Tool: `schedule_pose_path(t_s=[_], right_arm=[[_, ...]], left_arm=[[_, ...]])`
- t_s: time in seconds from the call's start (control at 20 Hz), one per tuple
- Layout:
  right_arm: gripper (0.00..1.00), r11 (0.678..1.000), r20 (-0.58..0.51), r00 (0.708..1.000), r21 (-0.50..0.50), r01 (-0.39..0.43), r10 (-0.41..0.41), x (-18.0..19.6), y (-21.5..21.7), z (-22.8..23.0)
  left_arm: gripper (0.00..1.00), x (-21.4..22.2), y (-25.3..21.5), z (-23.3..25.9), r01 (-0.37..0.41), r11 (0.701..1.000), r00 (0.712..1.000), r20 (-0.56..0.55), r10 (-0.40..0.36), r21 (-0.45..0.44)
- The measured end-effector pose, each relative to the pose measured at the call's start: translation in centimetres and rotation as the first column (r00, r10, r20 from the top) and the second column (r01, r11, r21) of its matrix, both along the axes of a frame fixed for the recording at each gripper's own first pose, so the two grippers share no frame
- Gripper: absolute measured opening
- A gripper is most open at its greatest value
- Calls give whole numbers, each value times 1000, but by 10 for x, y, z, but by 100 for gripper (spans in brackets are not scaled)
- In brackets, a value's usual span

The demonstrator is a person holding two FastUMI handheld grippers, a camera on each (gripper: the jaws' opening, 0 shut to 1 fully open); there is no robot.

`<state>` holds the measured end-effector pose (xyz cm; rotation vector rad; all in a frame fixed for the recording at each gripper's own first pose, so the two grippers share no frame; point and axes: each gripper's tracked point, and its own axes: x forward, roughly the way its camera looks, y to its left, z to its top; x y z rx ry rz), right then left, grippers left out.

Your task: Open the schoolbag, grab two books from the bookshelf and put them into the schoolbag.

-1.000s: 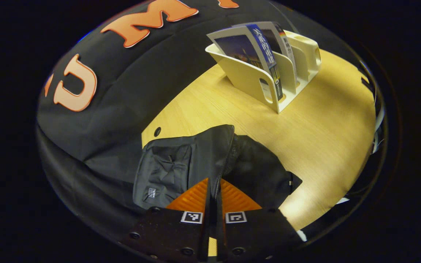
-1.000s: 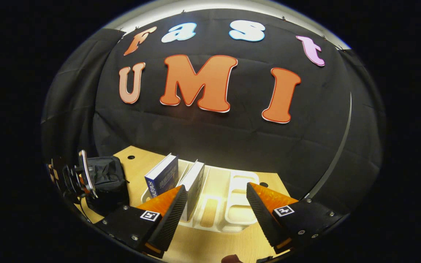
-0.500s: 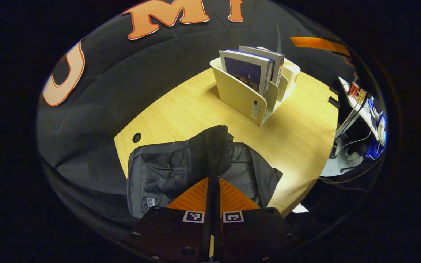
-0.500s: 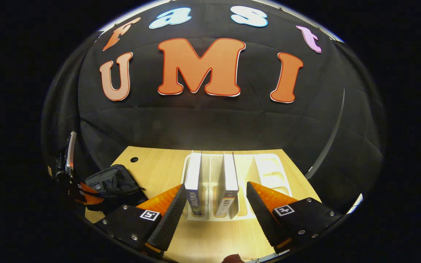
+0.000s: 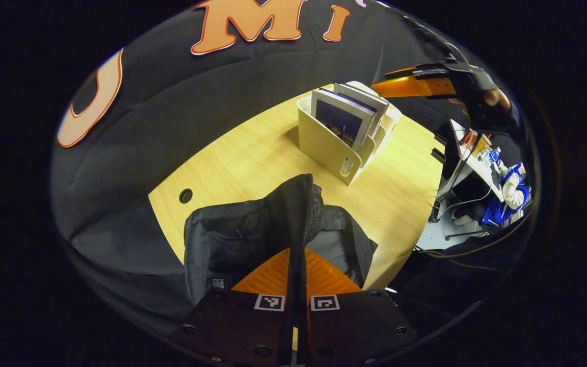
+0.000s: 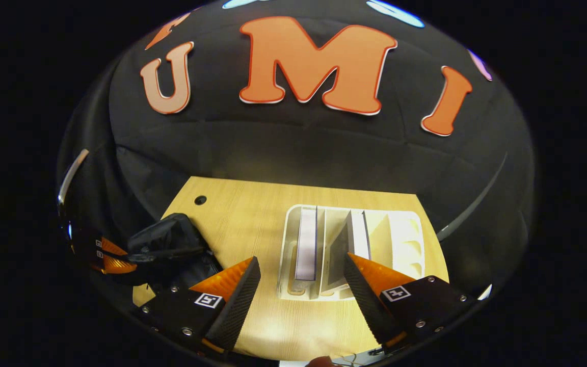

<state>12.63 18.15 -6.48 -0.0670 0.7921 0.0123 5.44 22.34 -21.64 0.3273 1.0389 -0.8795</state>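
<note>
- Left gripper (image 5: 297, 265): fingers pressed together on the zipper-edged flap of the black fabric schoolbag (image 5: 252, 229), lifting it off the light wooden tabletop (image 5: 252, 153). The bag sits at the tabletop's near left corner.
- Right gripper (image 6: 298, 285): fingers wide apart, holding nothing, poised above the cream plastic bookshelf (image 6: 405, 239).
- Two white-edged books (image 6: 308, 244) stand in the bookshelf's left slots, one upright, one leaning toward the right; right-hand slots look bare.
- Step in hand, as I judge it: first book grab.
- To do it well: centre the open fingers on one book's top edge, come straight down, clamp the covers, and lift vertically to clear the dividers.
- Keep the flap held high so the mouth gapes.
</note>
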Motion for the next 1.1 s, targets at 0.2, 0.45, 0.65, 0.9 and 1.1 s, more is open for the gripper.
schedule_pose_path(t_s=[0.2, 0.45, 0.65, 0.9, 1.1], right_arm=[[98, 999, -155, 987, 43, -25, 31, 23, 0, -25], [98, 996, -320, 947, 82, -15, 41, 48, -1, -59], [98, 996, -400, 916, 93, 1, 36, 59, -3, -82], [99, 996, -461, 887, 86, 11, 30, 63, -6, -105], [91, 995, -492, 871, 92, 36, 14, 64, -6, -115]], left_arm=[[4, 7, -2, 1, 0, 1000, 1000, -24, 0, 11], [4, 13, -13, 3, 8, 1000, 999, -44, -7, 26], [4, 17, -19, 0, -7, 1000, 997, -72, 10, 30], [4, 22, -27, -7, -18, 999, 995, -101, 22, 36], [5, 25, -31, -11, -23, 999, 993, -116, 28, 41]])
